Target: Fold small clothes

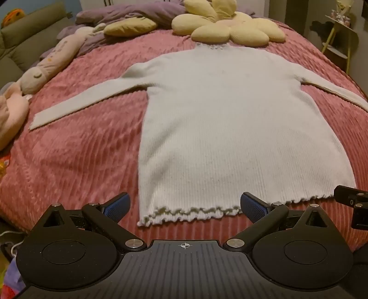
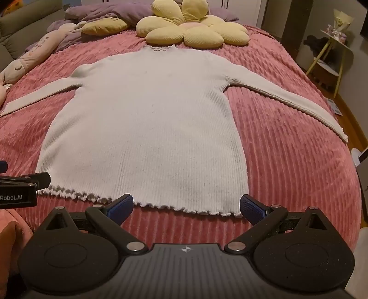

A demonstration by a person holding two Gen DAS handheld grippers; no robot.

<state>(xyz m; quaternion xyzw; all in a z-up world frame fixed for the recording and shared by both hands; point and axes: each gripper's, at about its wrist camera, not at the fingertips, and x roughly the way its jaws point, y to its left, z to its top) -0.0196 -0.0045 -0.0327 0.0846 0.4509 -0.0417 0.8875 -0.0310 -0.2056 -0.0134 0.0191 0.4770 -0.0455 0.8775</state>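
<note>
Sweater [image 1: 230, 128] flat on bedspread [image 1: 80, 161], soft, light, limp. My left gripper [image 1: 185, 204] and right gripper [image 2: 186, 204] wide, empty, near hem [image 2: 161, 207]; I judge hem corners best grip.

A pink ribbed bedspread [image 1: 76, 161] covers the whole bed. At the far end lies a yellow flower-shaped cushion [image 2: 191, 30], with a separate yellow pillow [image 1: 130, 26] just beside it to the left. Behind both sits a rumpled purple duvet [image 1: 138, 13]. Along the left edge stretches a long pale plush toy [image 1: 49, 64] — face up, eyes closed. To the right, off the bed, stands a small yellow-legged side table [image 2: 331, 57].
</note>
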